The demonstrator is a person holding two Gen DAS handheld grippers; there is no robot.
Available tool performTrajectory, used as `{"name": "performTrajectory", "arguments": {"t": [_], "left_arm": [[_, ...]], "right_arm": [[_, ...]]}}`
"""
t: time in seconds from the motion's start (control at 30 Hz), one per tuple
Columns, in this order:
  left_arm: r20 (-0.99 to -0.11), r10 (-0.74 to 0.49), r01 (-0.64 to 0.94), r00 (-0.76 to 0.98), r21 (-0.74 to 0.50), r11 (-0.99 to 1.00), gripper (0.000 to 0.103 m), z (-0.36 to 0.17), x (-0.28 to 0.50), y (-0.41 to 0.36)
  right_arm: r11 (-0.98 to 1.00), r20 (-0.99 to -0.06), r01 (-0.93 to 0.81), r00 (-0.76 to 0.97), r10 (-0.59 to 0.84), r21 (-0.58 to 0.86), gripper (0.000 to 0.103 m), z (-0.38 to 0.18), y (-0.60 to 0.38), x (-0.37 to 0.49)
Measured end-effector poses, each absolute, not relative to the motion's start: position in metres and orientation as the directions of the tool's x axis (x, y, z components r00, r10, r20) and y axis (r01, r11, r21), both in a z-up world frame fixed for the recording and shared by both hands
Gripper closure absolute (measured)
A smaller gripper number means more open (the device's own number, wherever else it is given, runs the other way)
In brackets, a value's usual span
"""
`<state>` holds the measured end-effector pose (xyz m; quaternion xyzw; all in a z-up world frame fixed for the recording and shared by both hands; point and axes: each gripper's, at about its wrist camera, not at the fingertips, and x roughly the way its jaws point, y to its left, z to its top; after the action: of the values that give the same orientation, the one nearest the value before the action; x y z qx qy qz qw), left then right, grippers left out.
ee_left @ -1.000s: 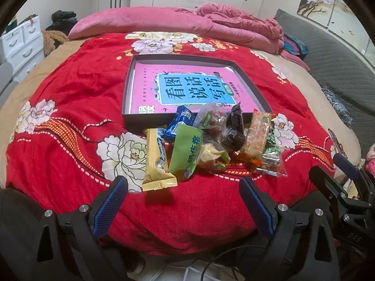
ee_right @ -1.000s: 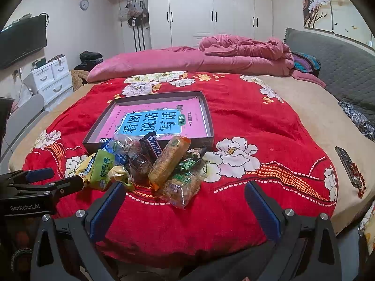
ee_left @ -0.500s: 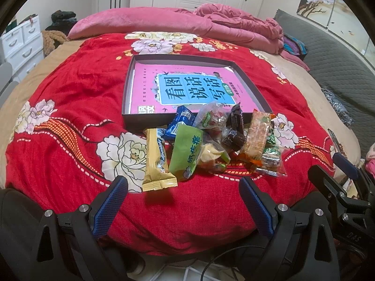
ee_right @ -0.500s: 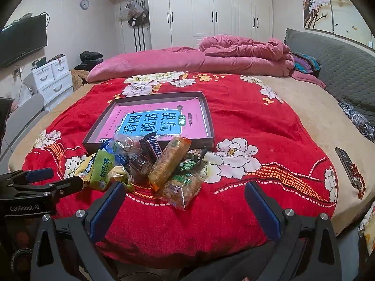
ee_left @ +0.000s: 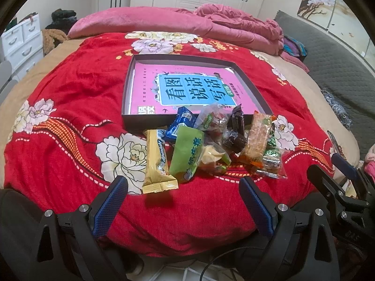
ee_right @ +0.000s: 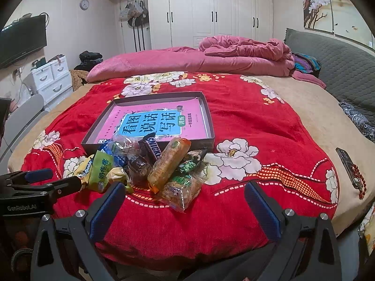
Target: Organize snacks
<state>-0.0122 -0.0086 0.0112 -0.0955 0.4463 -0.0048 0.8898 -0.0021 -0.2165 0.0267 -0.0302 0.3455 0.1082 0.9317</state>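
A heap of wrapped snacks (ee_left: 211, 145) lies on the red flowered blanket (ee_left: 70, 107), touching the near wall of a shallow dark cardboard tray (ee_right: 150, 145) that holds a pink book. One dark bar (ee_right: 150, 148) reads "SNICKERS". The left gripper (ee_left: 182, 208) and right gripper (ee_right: 185, 208) hang wide apart, empty, just short of the heap.
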Motion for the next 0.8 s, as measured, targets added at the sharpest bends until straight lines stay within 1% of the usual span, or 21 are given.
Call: {"name": "performTrajectory", "arguments": {"t": [0.4,0.8], "left_arm": [[-0.797,-0.101,-0.086,0.596,-0.188,0.978,0.007,0.008,-0.007,-0.002],[-0.809,-0.09,-0.148,0.58,-0.213,0.966,0.007,-0.002,0.004,0.022]], "right_arm": [[0.974,-0.652,-0.227,0.736,0.181,0.015,0.001,0.023,-0.213,0.006],[0.969,-0.667,-0.245,0.722,0.186,0.006,0.001,0.016,-0.204,0.016]]}}
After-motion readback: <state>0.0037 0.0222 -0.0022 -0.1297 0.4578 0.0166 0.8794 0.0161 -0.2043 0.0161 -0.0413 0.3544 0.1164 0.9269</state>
